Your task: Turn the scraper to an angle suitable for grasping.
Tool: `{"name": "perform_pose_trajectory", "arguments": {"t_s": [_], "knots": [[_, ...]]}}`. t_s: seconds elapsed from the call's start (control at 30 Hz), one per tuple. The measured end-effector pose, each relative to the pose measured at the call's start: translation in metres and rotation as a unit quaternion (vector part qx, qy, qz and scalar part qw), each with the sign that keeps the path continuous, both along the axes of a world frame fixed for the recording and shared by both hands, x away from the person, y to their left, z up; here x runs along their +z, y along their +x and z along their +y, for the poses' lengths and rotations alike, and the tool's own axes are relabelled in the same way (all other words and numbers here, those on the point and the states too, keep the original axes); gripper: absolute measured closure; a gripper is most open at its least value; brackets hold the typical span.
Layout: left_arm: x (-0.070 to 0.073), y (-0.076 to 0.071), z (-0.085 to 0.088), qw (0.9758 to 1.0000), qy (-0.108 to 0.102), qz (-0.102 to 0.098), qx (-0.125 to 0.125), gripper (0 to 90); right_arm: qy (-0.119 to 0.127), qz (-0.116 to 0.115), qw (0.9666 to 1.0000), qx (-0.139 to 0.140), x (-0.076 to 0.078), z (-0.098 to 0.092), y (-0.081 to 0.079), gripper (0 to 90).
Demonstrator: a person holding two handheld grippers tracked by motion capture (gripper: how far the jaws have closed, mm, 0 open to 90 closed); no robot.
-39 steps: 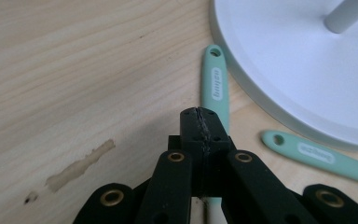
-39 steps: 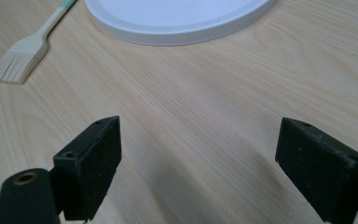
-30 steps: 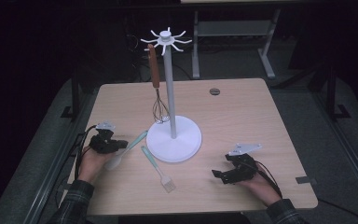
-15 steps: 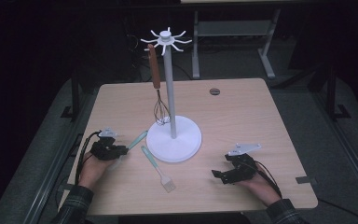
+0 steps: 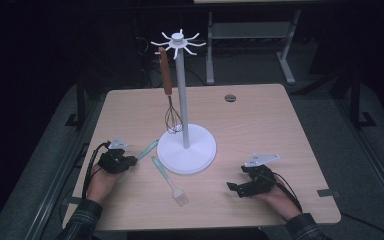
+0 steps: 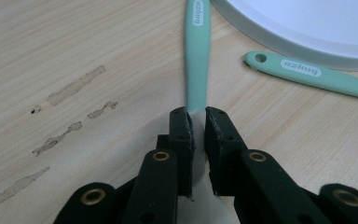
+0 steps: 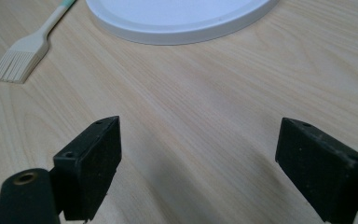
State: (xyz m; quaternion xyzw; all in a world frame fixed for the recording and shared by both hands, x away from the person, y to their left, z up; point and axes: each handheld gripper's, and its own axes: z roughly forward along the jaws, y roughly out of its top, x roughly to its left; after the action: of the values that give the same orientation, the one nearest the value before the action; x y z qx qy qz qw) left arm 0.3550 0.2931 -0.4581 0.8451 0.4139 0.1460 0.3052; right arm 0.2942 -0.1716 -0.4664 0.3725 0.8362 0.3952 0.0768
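A mint-green utensil (image 5: 147, 148) lies on the table left of the white stand's base (image 5: 200, 157). My left gripper (image 5: 125, 162) is shut on its pale end, and the green handle (image 6: 198, 56) points away toward the base (image 6: 307, 23). A second mint-handled utensil, a pastry brush (image 5: 169, 181), lies just in front of the base, with its handle (image 6: 307, 74) to the right of the held one. My right gripper (image 5: 235, 187) rests open on the table at the near right, its jaws wide apart around bare wood (image 7: 204, 140).
A whisk with a brown handle (image 5: 165, 75) hangs from one arm of the stand's pole (image 5: 181, 95). The brush's bristles (image 7: 23, 51) lie far left of the right gripper. A small dark round fitting (image 5: 230, 98) is set into the far side of the table.
My left gripper has slid slightly toward the near edge, staying at the green utensil's end. The right gripper has not moved.
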Motion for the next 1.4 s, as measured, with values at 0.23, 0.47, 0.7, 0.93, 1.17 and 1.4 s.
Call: {"name": "perform_pose_trajectory", "arguments": {"t_s": [0.23,0.47,0.7,0.93,1.17,1.4], "knots": [[0.000,0.002,0.005,0.9996,-0.023,0.012,0.008,82.3,0.002,-0.003,1.0000,0.000,0.000,-0.001,0.000,14.5],[0.010,-0.003,0.011,0.9991,-0.040,-0.003,0.011,82.3,0.003,-0.002,1.0000,-0.002,0.000,-0.001,0.001,14.5],[0.022,-0.013,0.019,0.9972,-0.072,-0.017,0.009,82.3,0.004,-0.004,1.0000,-0.005,0.000,-0.001,0.001,14.4],[0.029,-0.023,0.022,0.9951,-0.097,-0.018,0.001,82.3,0.006,-0.001,0.9999,-0.010,0.001,0.000,0.000,14.5],[0.037,-0.038,0.016,0.9906,-0.134,-0.024,-0.013,82.3,0.007,-0.003,0.9999,-0.011,0.001,0.002,0.000,14.5],[0.044,-0.046,0.006,0.9869,-0.154,-0.028,-0.038,82.3,0.024,0.003,0.9996,-0.017,0.009,0.004,-0.001,14.4]]}}
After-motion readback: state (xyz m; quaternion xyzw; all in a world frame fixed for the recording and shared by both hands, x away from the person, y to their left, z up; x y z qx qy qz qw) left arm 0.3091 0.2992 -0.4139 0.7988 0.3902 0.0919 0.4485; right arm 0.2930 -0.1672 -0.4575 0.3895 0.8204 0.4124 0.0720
